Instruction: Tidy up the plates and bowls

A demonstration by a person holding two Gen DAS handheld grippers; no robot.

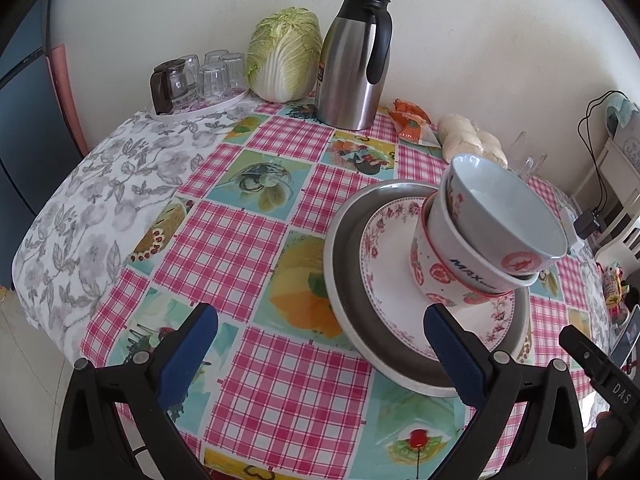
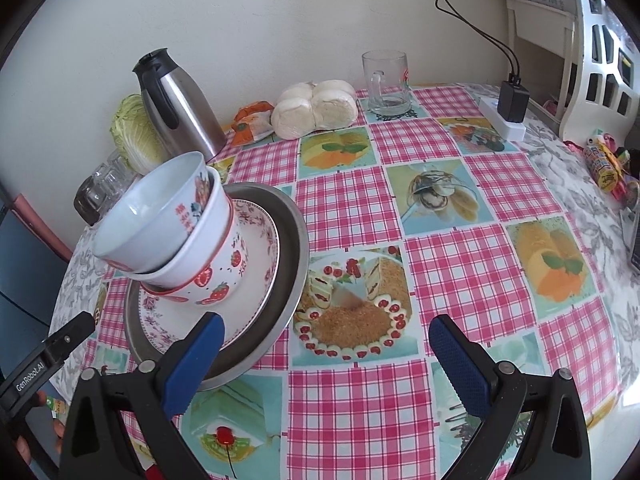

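Tablecloth (image 2: 360, 208) in pink check covers the table, where one metal tray (image 1: 340, 280) holds one floral plate (image 1: 384, 280) and three nested bowls (image 1: 480, 240), the middle one lettered "MAX". Both the left gripper (image 1: 320, 352) and right gripper (image 2: 326, 356) hover spread wide, pinching nothing, the left's side marked "GenRobot.AI".
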